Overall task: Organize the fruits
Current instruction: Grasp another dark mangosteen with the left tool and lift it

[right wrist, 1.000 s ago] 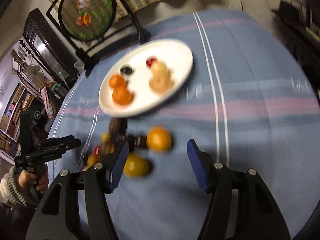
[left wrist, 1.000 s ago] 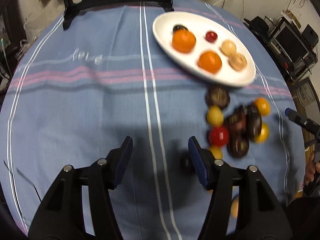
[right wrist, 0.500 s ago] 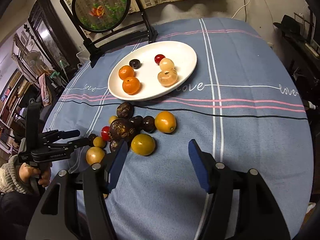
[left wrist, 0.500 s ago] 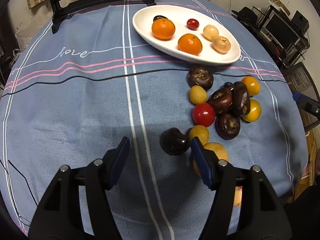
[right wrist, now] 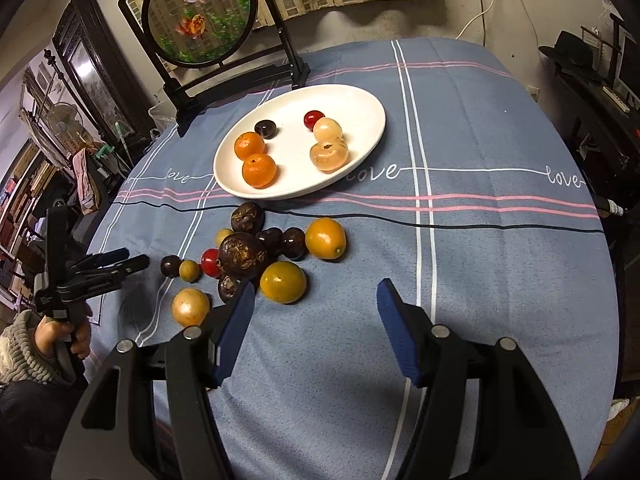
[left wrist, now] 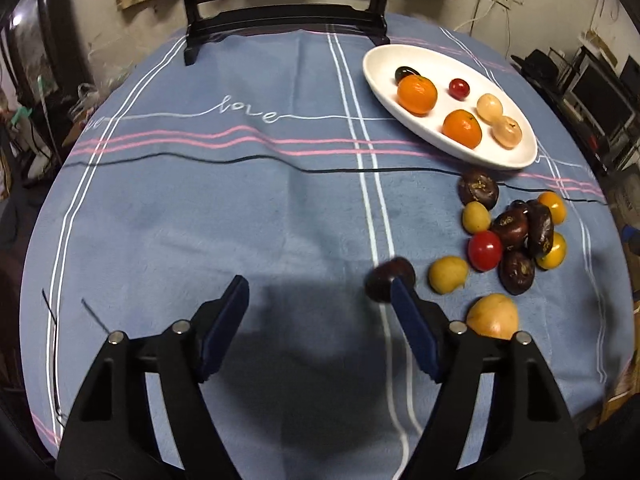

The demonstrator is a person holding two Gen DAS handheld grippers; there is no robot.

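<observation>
A white oval plate (left wrist: 380,65) (right wrist: 360,120) holds two oranges, a dark plum, a red cherry and two pale fruits. In front of it, a loose pile of fruits (left wrist: 516,232) (right wrist: 248,254) lies on the blue cloth: dark, yellow and red ones. My left gripper (left wrist: 318,288) (right wrist: 136,258) is open and its jaws are opening, with nothing between them. A blurred dark plum (left wrist: 386,278) (right wrist: 171,266) sits on the cloth at its right fingertip. My right gripper (right wrist: 316,292) stands open and empty above the cloth. A yellow fruit (right wrist: 283,282) lies just past its left finger.
A round goldfish screen on a black stand (right wrist: 200,12) (left wrist: 280,20) is at the table's far edge. A hand in a knit sleeve (right wrist: 48,336) holds the left gripper off the table's left side. The left half of the cloth (left wrist: 180,220) is bare.
My left gripper has shifted left and its jaws have widened. The dark plum that lay between its fingers is now at the right fingertip. The right gripper has barely moved.
</observation>
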